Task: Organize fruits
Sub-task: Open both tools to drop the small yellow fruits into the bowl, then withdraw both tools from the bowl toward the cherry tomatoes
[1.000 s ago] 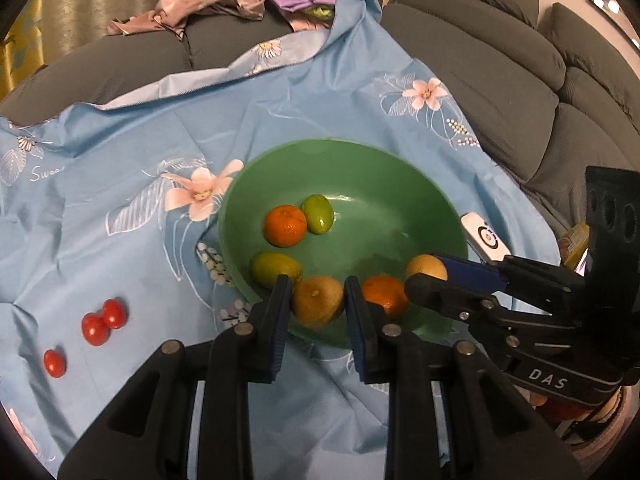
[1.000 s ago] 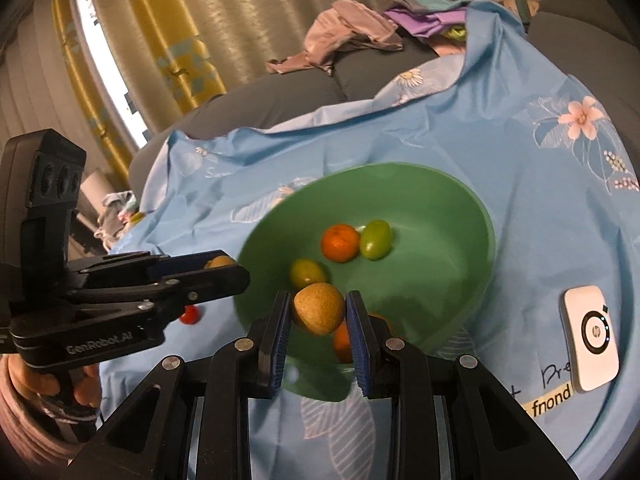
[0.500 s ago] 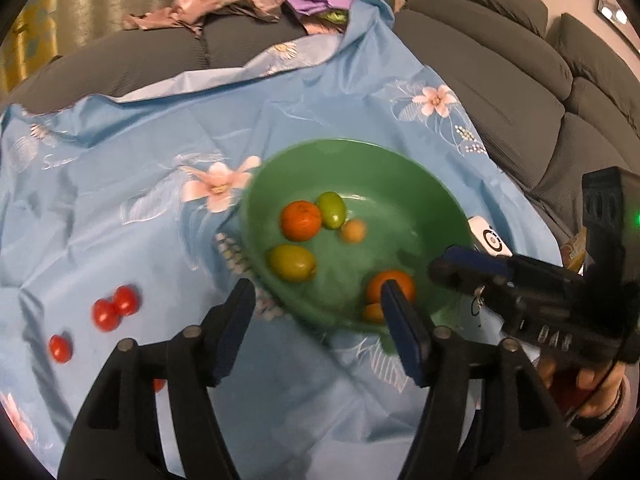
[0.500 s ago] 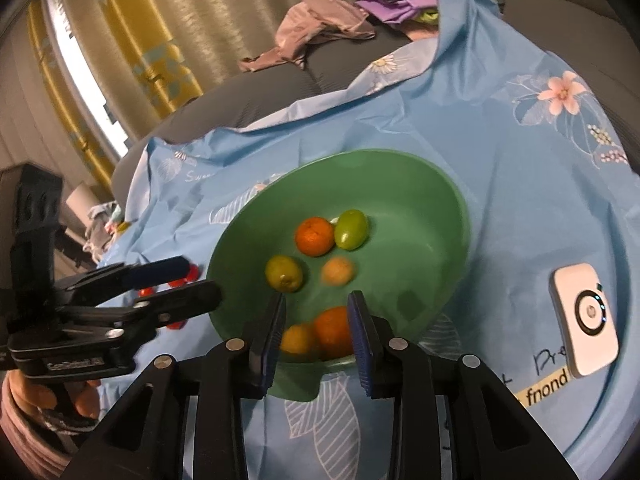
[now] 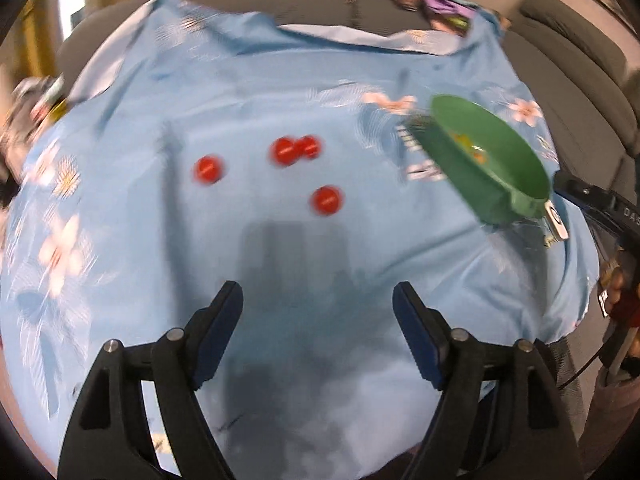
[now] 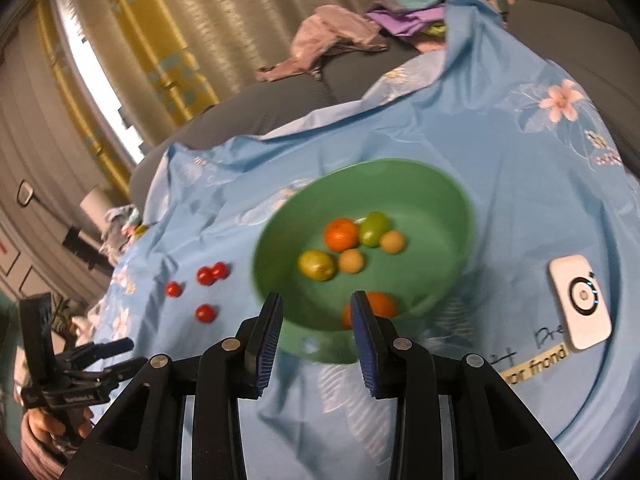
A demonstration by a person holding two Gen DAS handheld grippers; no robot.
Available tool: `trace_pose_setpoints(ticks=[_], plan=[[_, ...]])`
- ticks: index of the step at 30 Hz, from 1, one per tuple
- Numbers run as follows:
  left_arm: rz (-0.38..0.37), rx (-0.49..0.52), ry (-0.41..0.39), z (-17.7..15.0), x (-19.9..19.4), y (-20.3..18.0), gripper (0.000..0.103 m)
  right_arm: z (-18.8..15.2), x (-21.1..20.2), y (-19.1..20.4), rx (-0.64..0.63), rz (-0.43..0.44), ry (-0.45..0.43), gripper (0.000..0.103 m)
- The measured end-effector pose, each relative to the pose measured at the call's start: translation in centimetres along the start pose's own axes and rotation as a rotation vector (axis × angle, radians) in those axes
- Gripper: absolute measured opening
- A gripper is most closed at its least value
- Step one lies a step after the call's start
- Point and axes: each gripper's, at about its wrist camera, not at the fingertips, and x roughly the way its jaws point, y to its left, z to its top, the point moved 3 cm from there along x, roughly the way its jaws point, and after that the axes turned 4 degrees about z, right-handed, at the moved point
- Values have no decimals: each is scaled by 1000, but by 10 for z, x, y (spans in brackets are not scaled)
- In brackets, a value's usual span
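Note:
A green bowl (image 6: 448, 200) sits on the blue flowered cloth (image 6: 500, 152) and holds several fruits: oranges, green ones and small tan ones (image 6: 351, 261). It shows at the right of the left wrist view (image 5: 500, 148). Several red cherry tomatoes (image 5: 327, 200) lie on the cloth left of the bowl and show in the right wrist view (image 6: 205, 313). My left gripper (image 5: 318, 304) is open and empty, above the cloth short of the tomatoes. My right gripper (image 6: 316, 316) is open and empty at the bowl's near rim.
A white device (image 6: 582, 300) lies on the cloth right of the bowl. Crumpled clothes (image 6: 336, 40) are piled at the back on the grey sofa. Curtains and a window stand to the left. The left gripper shows at the lower left of the right wrist view (image 6: 116, 354).
Both grippers released their tan fruits into the bowl and opened. The left gripper swung left toward the tomatoes and opened wide. The right gripper drew back a little.

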Motion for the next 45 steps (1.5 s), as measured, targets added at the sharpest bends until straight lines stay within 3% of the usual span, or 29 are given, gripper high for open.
trace_pose_setpoints(ticks=[7,22,36,45], plan=[[20,-75,0,-27,-18,28,78,-8,12,40,-76,47,50,35],[-36,-125,-24,-45,-23,49,78,-34,55,106,-218,95,204,35],[33,-62,-41,-22,-17,55,78,-45,98,135,-274,118,298,35],[32,-34,-36,-8,-4,59,78,-43,122,139,-284,107,331,35]])
